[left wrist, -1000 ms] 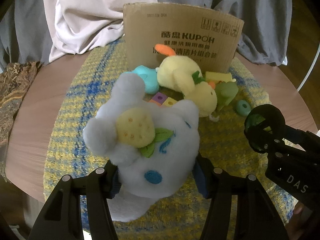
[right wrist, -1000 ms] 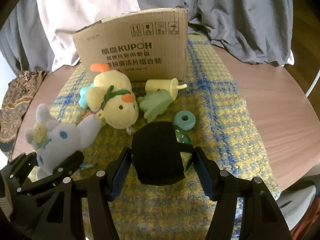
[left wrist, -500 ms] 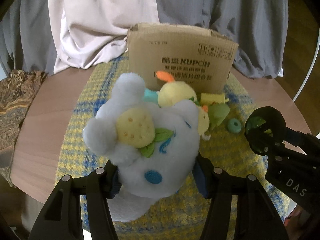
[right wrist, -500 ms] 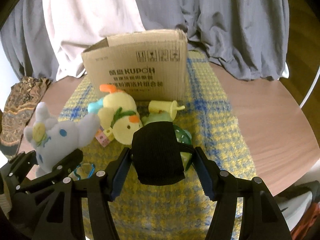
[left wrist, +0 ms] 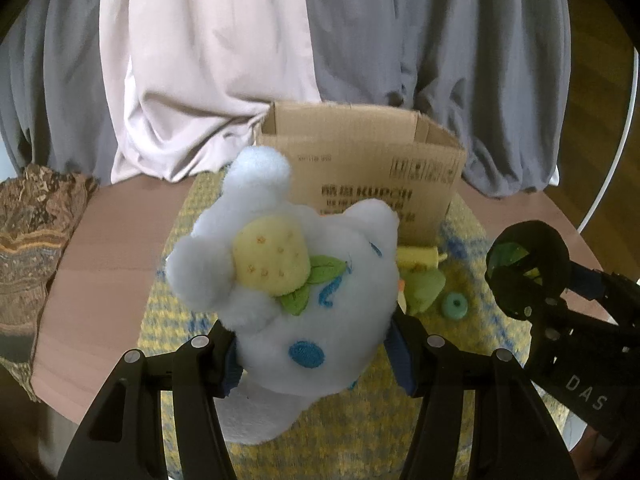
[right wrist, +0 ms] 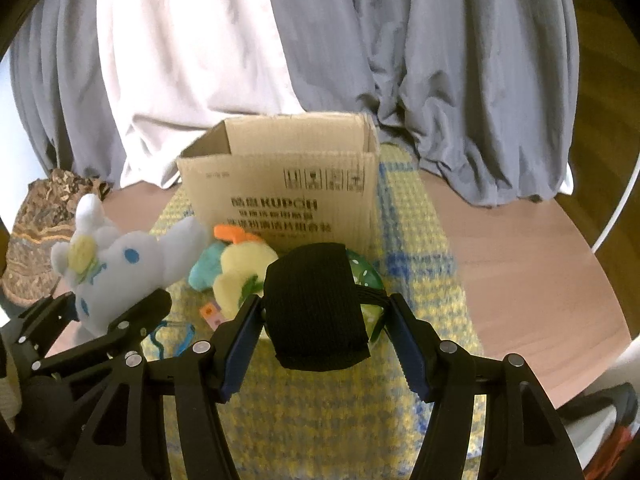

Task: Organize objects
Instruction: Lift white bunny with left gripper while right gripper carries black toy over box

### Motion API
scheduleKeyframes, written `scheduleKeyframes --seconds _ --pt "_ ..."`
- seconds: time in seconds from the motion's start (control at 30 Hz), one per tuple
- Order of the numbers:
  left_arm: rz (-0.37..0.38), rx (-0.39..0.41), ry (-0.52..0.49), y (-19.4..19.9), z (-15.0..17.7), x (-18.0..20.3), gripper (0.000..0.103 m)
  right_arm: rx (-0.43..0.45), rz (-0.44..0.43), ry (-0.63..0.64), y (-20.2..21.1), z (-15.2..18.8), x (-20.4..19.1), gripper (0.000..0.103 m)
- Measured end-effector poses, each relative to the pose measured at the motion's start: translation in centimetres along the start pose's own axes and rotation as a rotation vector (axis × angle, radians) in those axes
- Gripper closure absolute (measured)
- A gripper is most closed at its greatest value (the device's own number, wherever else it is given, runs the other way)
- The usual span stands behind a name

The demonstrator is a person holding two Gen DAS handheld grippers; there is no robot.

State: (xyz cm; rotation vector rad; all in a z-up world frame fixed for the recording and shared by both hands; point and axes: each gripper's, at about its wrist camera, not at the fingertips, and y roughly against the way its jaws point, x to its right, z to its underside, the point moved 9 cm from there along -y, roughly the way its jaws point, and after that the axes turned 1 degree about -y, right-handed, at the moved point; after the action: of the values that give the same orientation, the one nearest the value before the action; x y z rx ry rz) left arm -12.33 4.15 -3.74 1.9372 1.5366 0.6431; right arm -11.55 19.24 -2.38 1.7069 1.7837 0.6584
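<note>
My left gripper (left wrist: 316, 354) is shut on a white plush bunny (left wrist: 292, 280) with a yellow strawberry on its head, held above the mat; it also shows in the right wrist view (right wrist: 112, 264). My right gripper (right wrist: 324, 344) is shut on a green ball with a black elastic strap (right wrist: 316, 304), also seen in the left wrist view (left wrist: 524, 268). An open cardboard box (right wrist: 288, 196) stands at the back of the mat, also in the left wrist view (left wrist: 380, 184). A yellow duck plush (right wrist: 240, 272) lies in front of the box.
A yellow-and-blue woven mat (right wrist: 412, 240) covers the round wooden table (right wrist: 520, 264). On the mat lie a teal ring (left wrist: 454, 304), a green leaf toy (left wrist: 424, 292), a yellow cup (left wrist: 416, 258), a teal toy (right wrist: 204, 268) and small blocks (right wrist: 212, 314). Grey and white drapes (right wrist: 320, 60) hang behind. A patterned cloth (left wrist: 32, 232) lies at the left.
Both grippers have risen and pulled back with their loads. The box's open top has come into view and the toys on the mat look lower and farther.
</note>
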Motion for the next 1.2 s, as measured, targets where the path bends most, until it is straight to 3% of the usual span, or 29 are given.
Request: scheduleKeyframes --seconds 0.9,1.2 --pt "0.007 0.128 -0.013 1.1 -10.7 -1.1 0.045 0.108 0.005 0.001 0.9 -10.9 0.5 0.04" --pt "0.017 0.14 -0.035 -0.1 -13.9 -1.2 0.045 0.124 0.036 0.015 0.2 -14.4 0.5 0.04"
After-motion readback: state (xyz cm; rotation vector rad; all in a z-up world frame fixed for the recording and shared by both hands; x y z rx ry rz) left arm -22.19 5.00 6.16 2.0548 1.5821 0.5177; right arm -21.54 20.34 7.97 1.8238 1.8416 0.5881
